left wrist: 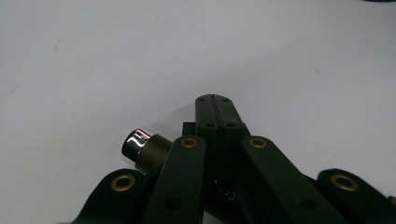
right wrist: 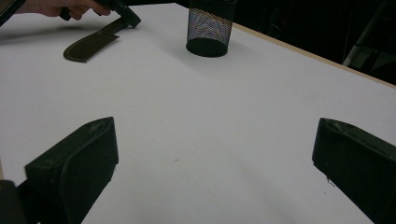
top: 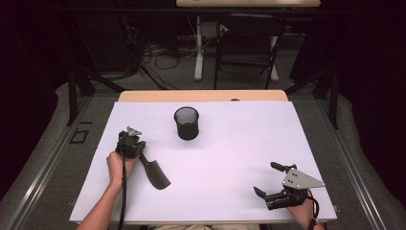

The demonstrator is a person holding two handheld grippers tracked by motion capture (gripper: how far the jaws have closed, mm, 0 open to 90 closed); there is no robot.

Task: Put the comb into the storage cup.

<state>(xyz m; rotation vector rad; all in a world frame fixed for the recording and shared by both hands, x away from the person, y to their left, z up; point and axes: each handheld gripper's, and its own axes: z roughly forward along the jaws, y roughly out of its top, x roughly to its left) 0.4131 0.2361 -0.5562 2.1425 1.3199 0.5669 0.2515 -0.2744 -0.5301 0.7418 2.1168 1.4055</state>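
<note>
Left hand-held gripper (top: 142,156) at the left of the white surface (top: 230,158), jaws pressed flat together in the left gripper view, gripping the near end of one dark spatula-like tool (top: 155,173); whether clamped on the handle itself or merely against it, hard to tell from above. Blade of that tool lying flat on the surface, angled toward the person's side, seen again in the right gripper view (right wrist: 88,45) with the person's hand (right wrist: 63,7) above it. One short cylinder with a shiny chrome end (left wrist: 140,145) visible just beside the closed jaws in the left gripper view; unclear what it belongs to. Right hand-held gripper (top: 267,181) low at the right front corner of the surface, jaws spread wide, holding nothing, bare white surface between them in the right gripper view. One grey three-cornered plate on each gripper, two in all. One black mesh cup (top: 186,123) upright near the middle of the far half, well apart from both grippers, also seen in the right gripper view (right wrist: 209,27). One folding chair (top: 249,43) on the floor beyond the surface. No readable writing, brand or label anywhere.
</note>
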